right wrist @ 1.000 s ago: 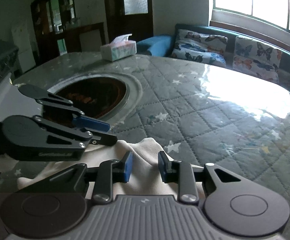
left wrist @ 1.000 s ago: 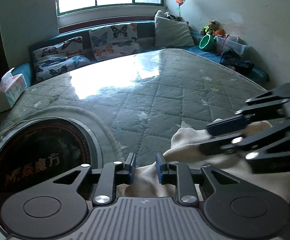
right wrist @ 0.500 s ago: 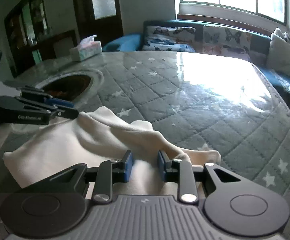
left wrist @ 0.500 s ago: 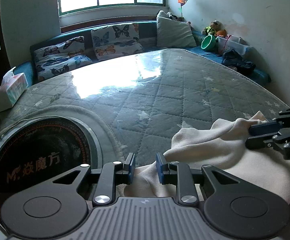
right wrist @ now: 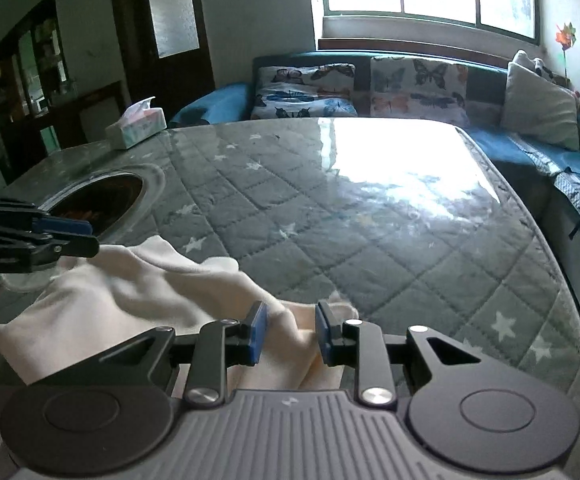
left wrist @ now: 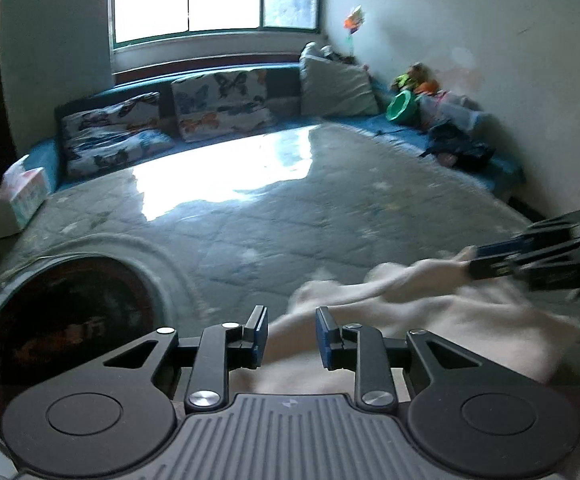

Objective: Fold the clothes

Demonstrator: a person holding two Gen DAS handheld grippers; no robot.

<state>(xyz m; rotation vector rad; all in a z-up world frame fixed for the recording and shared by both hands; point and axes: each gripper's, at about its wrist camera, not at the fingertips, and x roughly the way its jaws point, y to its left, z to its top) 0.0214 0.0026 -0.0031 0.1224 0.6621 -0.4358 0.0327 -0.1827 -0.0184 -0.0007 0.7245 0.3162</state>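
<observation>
A cream cloth [left wrist: 429, 312] lies rumpled on the near part of the quilted table [right wrist: 369, 220]. It is drawn out between my two grippers. In the left wrist view my left gripper [left wrist: 290, 336] has a fold of the cloth filling the gap between its blue pads, and its jaws are opening slightly. My right gripper [right wrist: 288, 334] grips another bunched fold, and its jaws are closing. Each gripper also shows in the other view: the right gripper [left wrist: 473, 258] pulls a raised corner, and the left gripper [right wrist: 90, 236] holds up the far edge.
A round dark inset [left wrist: 70, 320] is sunk into the table left of the cloth. A tissue box [right wrist: 136, 126] stands at the far left corner. A sofa with butterfly cushions [left wrist: 218, 108] runs behind the table, with a green bowl [left wrist: 401, 106] and toys at the right.
The two grippers, close together over the bunched cloth, have drawn apart and spread it between them. The right gripper swung away to the right. The left wrist view is now blurred.
</observation>
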